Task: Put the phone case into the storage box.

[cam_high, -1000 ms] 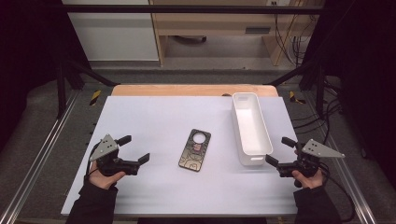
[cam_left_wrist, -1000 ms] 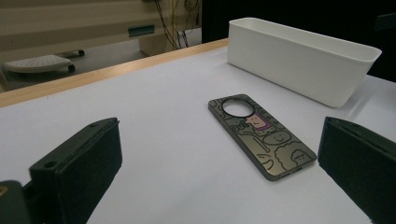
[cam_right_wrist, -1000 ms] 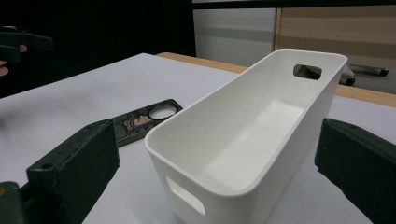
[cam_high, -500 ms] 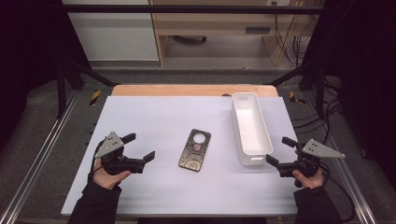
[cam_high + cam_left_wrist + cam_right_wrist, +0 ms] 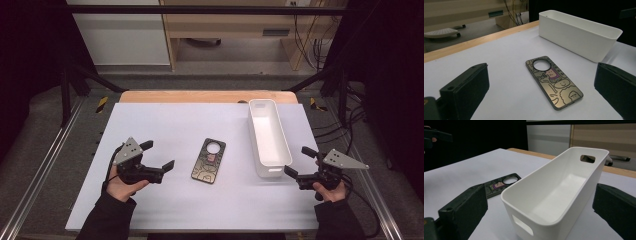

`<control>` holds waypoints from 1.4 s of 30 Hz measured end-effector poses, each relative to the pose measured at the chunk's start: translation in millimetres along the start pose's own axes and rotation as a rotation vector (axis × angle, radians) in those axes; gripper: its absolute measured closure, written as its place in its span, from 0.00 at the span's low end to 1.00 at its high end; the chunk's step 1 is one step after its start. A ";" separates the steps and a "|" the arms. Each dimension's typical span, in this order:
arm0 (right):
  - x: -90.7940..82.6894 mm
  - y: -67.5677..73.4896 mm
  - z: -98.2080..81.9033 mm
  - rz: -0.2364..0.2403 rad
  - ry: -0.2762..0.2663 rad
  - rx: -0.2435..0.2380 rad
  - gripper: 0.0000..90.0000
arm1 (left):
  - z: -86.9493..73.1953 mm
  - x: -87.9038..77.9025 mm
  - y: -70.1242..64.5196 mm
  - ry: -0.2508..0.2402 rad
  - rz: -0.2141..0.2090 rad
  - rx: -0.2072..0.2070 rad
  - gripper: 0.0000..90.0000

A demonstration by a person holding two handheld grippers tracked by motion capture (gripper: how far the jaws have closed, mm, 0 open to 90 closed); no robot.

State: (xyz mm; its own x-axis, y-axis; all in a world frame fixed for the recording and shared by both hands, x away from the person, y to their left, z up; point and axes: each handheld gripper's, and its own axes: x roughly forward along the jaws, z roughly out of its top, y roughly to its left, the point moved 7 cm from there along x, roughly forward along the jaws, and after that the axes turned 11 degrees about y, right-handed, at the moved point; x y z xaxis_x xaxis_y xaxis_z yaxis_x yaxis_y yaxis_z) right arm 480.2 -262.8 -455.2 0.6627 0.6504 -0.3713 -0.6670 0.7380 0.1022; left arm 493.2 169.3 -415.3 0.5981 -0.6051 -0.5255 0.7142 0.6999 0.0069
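Currently: left tool (image 5: 159,155) wide open, holding nothing, low over the white bench (image 5: 200,210), aimed right at the phone case (image 5: 208,160) and near it, not touching. Phone case flat on the bench near centre, patterned with cartoon doodles, round camera cutout at the far end; in the left gripper view lying between the two black jaws but farther out (image 5: 553,81). Right tool (image 5: 300,161) also wide open, empty, at the bench's right edge just beside the near end of the white bin (image 5: 255,117). White bin long and narrow, upright, empty inside, set lengthwise away from the person, right of the phone case and apart from it. Right gripper view: bin's near end (image 5: 529,220) between the jaws, slot handle in each end wall, phone case (image 5: 499,185) partly hidden behind the bin's left wall. Hand (image 5: 121,185) under the left tool, sleeve dark. Wooden strip (image 5: 200,96) along the bench's far edge.
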 end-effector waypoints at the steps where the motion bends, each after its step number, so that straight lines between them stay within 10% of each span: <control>1: 0.0 0.0 0.1 -0.001 -0.001 0.001 0.00 | 1.4 1.9 -1.0 0.003 -0.001 0.003 0.00; 42: 0.4 0.5 -0.5 0.000 0.002 -0.005 0.00 | 44.2 81.5 -28.1 0.131 -0.028 0.038 0.00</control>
State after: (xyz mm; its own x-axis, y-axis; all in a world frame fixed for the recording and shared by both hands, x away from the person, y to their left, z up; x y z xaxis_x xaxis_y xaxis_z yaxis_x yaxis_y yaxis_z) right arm 479.9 -262.3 -455.8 0.6619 0.6503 -0.3729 -0.6689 0.7369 0.0978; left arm 538.0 83.5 -420.7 0.5266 -0.5678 -0.6327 0.7450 0.6667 0.0217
